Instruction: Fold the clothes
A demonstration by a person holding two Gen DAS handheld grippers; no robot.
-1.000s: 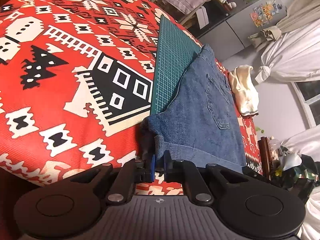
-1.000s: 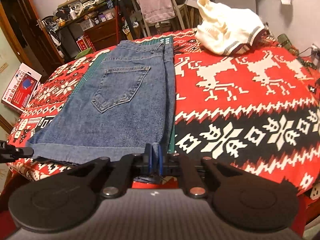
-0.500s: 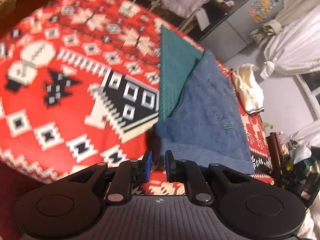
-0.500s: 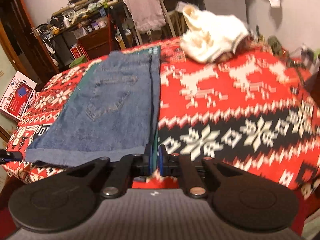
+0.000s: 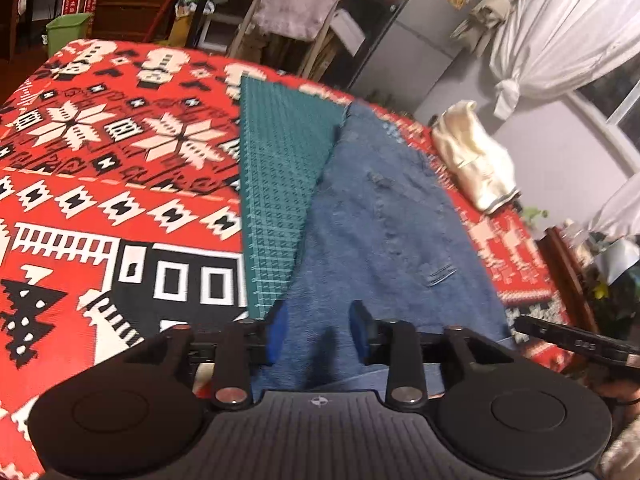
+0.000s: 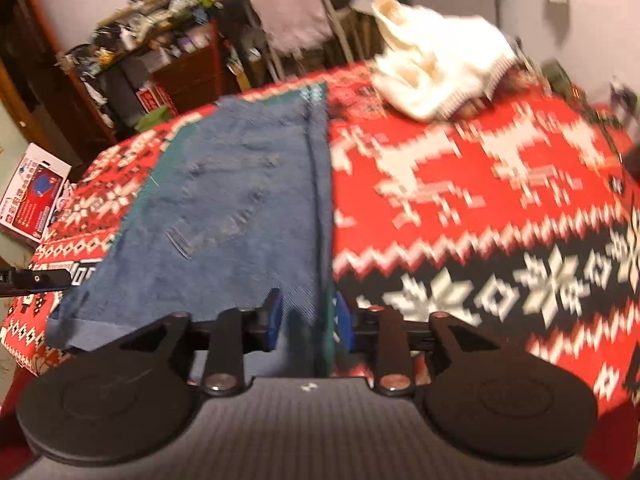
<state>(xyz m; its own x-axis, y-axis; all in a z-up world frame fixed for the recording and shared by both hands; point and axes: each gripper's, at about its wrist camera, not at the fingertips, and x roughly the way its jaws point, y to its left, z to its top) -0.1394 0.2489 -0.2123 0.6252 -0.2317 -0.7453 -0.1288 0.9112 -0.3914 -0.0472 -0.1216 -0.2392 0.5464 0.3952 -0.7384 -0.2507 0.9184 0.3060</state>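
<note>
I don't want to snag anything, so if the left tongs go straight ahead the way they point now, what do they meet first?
Probably the denim shorts. The open left tongs already sit over the near hem, so going forward would meet more denim, with the green mat just to the left. Height above the cloth is unclear.

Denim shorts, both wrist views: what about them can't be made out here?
- Near hem of the shorts: left wrist view, covered by the left gripper body.
- Stitching and pocket detail on the shorts: right wrist view, motion blur.
- Near right corner: right wrist view, behind the right gripper.
- Underside layers: neither view shows them.
</note>
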